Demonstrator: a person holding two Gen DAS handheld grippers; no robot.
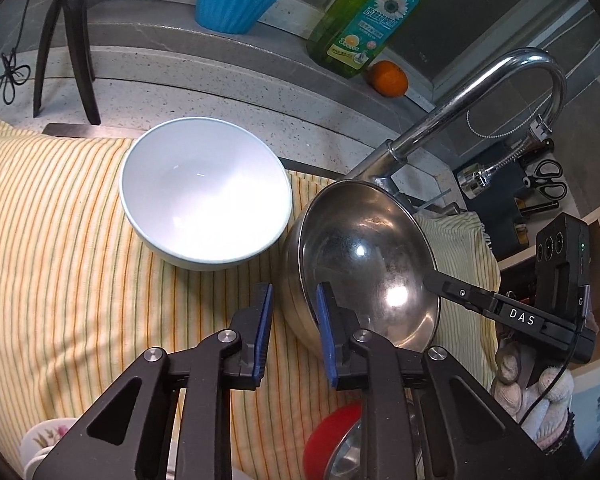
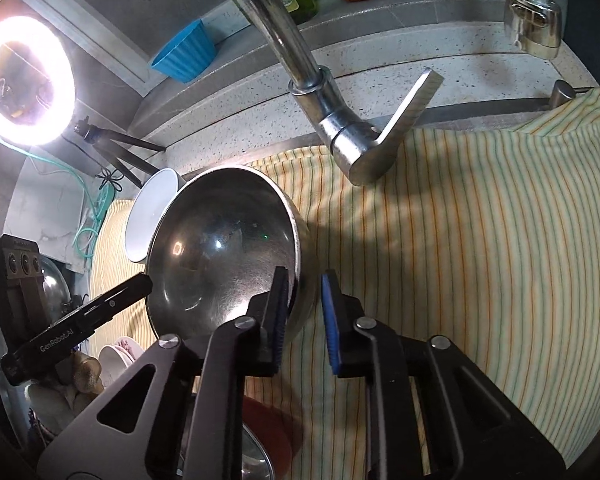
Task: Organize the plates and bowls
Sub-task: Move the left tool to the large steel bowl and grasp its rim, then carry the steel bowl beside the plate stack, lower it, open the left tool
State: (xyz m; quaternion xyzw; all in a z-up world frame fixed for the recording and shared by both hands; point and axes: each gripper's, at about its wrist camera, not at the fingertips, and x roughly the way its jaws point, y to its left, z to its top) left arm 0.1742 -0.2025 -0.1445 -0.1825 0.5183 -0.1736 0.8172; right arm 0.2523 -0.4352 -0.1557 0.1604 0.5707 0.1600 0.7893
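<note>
Gripping the steel bowl (image 1: 364,264) by opposite sides of its rim is the step in hand, as I judge it; it sits on the striped yellow cloth (image 1: 60,240), touching or just beside the white ceramic bowl (image 1: 206,194), with the tap (image 1: 460,116) close behind. My left gripper (image 1: 294,334) straddles the near rim, one blue pad inside the wall and one outside, jaws narrowed but with a gap showing, so whether they truly pinch the wall I cannot tell. My right gripper (image 2: 305,320) sits likewise on the other side, inner pad against the inside, outer pad apparently a little off the outer wall. To do this well I should press both pairs fully onto the thin rim before lifting; polished steel may slip; raise both hands evenly, keep the bowl level, and clear the tap lever (image 2: 404,108) and the white bowl's edge.
</note>
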